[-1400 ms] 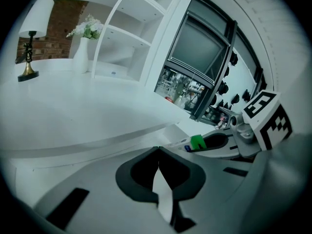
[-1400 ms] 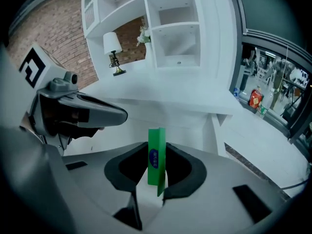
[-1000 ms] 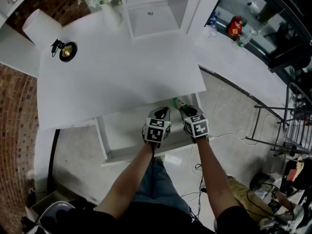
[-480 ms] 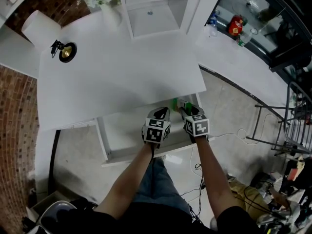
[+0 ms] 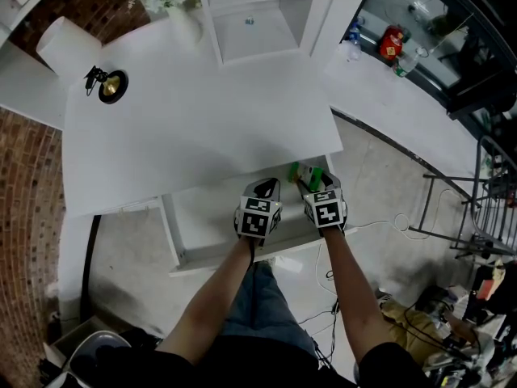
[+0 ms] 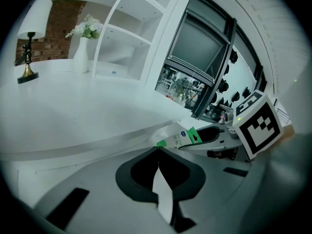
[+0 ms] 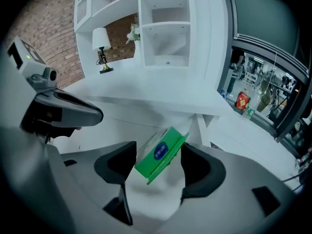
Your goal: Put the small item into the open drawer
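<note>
Entry, drawer task.

My right gripper (image 7: 158,152): the jaws have just been opening and now stand wide apart, so the grasp is released. The green packet (image 7: 160,155) sits between them, blue oval label facing up, tilted with its upper end leaning toward the right jaw. There is a clear gap on the left jaw's side. I cannot tell whether the right jaw brushes the packet's edge; nothing squeezes it.

Packet's place: over the right end of the drawer (image 5: 206,217), near its back right corner and just under the front edge of the desk (image 5: 202,128). The drawer is pulled out toward me below that edge. Whether the packet rests on the drawer's floor or hangs above it I cannot tell.

My left gripper (image 6: 157,152): jaws clenched tip to tip with nothing between them. It is over the middle of the drawer, just beside the right gripper but apart from it — the packet shows past its tips, to the right.

On the desk: a lamp (image 5: 109,85) near the back left corner, a vase (image 5: 184,18) of flowers at the back edge, and a white shelf unit (image 5: 258,14) at the back right.
</note>
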### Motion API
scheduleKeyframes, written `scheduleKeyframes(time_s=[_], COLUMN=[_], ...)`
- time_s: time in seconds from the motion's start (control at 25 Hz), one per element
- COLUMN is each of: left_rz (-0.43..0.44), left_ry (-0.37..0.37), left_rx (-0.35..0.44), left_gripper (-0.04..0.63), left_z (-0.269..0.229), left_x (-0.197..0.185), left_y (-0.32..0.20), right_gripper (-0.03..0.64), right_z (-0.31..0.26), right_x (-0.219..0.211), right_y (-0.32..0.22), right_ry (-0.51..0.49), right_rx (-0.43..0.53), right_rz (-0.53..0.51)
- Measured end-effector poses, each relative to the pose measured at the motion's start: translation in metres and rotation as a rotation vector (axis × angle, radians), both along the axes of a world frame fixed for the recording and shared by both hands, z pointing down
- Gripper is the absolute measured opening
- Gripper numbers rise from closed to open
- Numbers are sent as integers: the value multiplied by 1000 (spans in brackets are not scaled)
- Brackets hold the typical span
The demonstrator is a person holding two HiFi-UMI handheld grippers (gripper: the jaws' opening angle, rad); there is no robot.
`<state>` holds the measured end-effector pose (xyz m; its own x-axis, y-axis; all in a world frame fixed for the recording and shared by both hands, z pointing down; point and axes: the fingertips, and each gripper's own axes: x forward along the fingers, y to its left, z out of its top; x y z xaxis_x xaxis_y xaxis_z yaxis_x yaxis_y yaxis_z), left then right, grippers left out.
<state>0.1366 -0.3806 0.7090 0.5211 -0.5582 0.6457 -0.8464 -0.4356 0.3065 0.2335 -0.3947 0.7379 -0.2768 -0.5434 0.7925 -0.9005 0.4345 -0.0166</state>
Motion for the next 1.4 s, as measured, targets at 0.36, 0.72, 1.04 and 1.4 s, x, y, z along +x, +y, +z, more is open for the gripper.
scheduleKeyframes(time_s=[0.36, 0.72, 1.04, 1.4], left_rz=[-10, -8, -14, -37], left_ry=[-2, -1, 2, 25], left_rx=[5, 16, 54, 228], left_gripper=[21, 21, 21, 21], left_z=[-4, -13, -33, -107], left_x=[-9, -13, -16, -36], left_y=[0, 2, 1, 1], right_gripper=[284, 285, 284, 267], right_z=[-11, -26, -53, -138], right_x=[2, 12, 14, 14], right_y=[3, 5, 4, 15], right_ry=[18, 27, -7, -157], right_rx=[10, 44, 105, 339], right_rz=[22, 59, 82, 130])
